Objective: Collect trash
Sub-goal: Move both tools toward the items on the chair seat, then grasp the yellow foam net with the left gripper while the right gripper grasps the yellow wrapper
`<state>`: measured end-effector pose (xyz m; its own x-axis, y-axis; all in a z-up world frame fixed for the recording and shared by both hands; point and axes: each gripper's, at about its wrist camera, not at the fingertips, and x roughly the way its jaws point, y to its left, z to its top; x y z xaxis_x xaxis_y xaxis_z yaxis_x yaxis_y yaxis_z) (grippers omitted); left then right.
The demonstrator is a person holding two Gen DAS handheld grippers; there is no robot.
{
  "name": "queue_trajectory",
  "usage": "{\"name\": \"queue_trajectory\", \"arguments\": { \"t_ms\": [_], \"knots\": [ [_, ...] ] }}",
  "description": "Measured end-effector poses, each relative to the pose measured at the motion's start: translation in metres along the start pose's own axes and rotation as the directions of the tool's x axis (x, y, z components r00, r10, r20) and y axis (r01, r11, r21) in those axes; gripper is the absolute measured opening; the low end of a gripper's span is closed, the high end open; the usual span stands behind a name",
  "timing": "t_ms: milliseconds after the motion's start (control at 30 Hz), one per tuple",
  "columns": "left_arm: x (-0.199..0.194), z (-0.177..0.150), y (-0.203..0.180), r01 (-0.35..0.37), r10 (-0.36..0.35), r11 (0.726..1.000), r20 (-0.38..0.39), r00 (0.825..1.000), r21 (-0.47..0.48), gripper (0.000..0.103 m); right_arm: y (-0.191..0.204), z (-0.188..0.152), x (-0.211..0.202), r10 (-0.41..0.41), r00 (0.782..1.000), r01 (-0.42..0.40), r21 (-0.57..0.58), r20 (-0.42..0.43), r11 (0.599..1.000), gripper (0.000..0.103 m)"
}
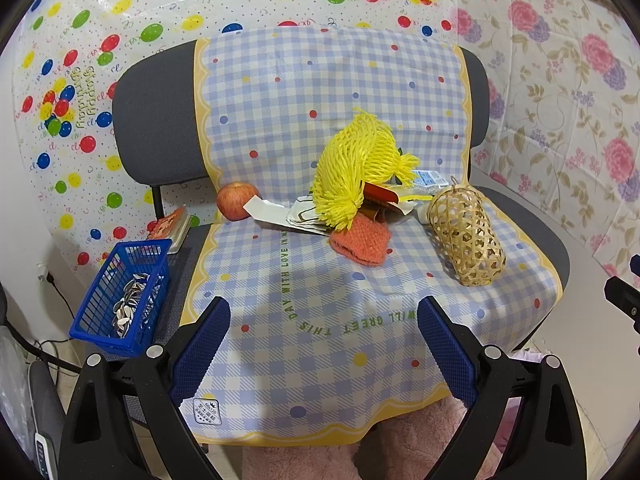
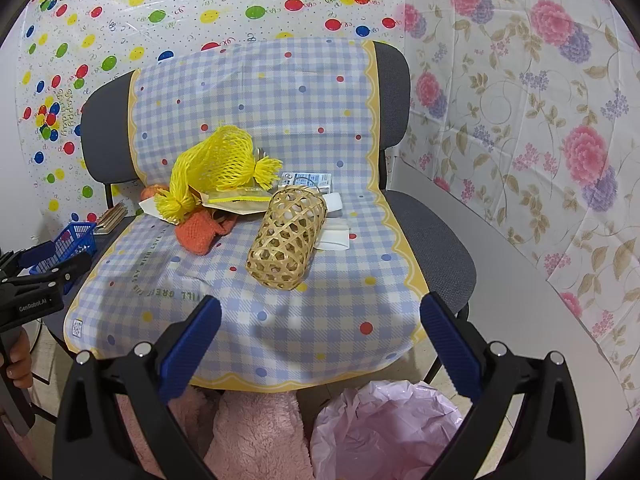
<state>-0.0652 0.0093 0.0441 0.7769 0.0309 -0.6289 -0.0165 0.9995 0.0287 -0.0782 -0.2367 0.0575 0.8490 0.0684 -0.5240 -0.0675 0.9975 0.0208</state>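
Observation:
A pile of litter lies at the back of the chair seat: a yellow foam fruit net (image 1: 358, 164) (image 2: 218, 164), paper wrappers (image 1: 280, 212) (image 2: 236, 200), a small blue-white packet (image 2: 306, 182) and a white tissue (image 2: 334, 236). A bin lined with a pink bag (image 2: 384, 428) stands on the floor below the seat's front right. My left gripper (image 1: 324, 344) is open and empty over the seat's front edge. My right gripper (image 2: 320, 344) is open and empty over the front edge, above the bin. The left gripper also shows in the right wrist view (image 2: 52, 276).
A woven bamboo basket (image 1: 466, 236) (image 2: 286, 236) lies on its side on the checked cloth (image 1: 320, 300). An orange knitted piece (image 1: 362, 242), an apple (image 1: 236, 200), a blue basket of seed shells (image 1: 124, 292) and a booklet (image 1: 170, 226) sit nearby. Pink fluffy rug (image 2: 248, 440) below.

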Motion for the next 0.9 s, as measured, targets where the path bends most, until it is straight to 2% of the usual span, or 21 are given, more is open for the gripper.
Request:
{"name": "queue_trajectory", "arguments": {
  "t_ms": [300, 533, 633, 733, 900],
  "knots": [
    [0.01, 0.001, 0.005, -0.007, 0.007, 1.0, -0.01, 1.0, -0.005, 0.093, 0.0, 0.001, 0.013, 0.001, 0.997, -0.003, -0.018, -0.073, 1.0, 0.097],
    [0.034, 0.012, 0.002, 0.035, -0.034, 0.999, -0.031, 0.999, 0.016, 0.093, -0.005, 0.017, 0.031, 0.042, 0.998, -0.042, -0.002, -0.039, 0.999, 0.097],
    [0.043, 0.022, 0.001, 0.026, -0.026, 0.999, -0.024, 0.999, 0.028, 0.093, -0.009, 0.026, 0.042, 0.097, 0.995, -0.098, 0.026, 0.018, 0.995, 0.097],
    [0.053, 0.037, 0.003, 0.063, -0.063, 0.998, -0.021, 0.998, 0.013, 0.093, -0.015, 0.033, 0.051, 0.13, 0.989, -0.136, 0.077, 0.076, 0.988, 0.097],
    [0.073, 0.07, 0.0, 0.063, -0.063, 0.998, 0.014, 0.998, 0.011, 0.093, -0.015, 0.046, 0.077, 0.119, 0.993, -0.12, 0.053, 0.018, 0.991, 0.097]
  ]
}}
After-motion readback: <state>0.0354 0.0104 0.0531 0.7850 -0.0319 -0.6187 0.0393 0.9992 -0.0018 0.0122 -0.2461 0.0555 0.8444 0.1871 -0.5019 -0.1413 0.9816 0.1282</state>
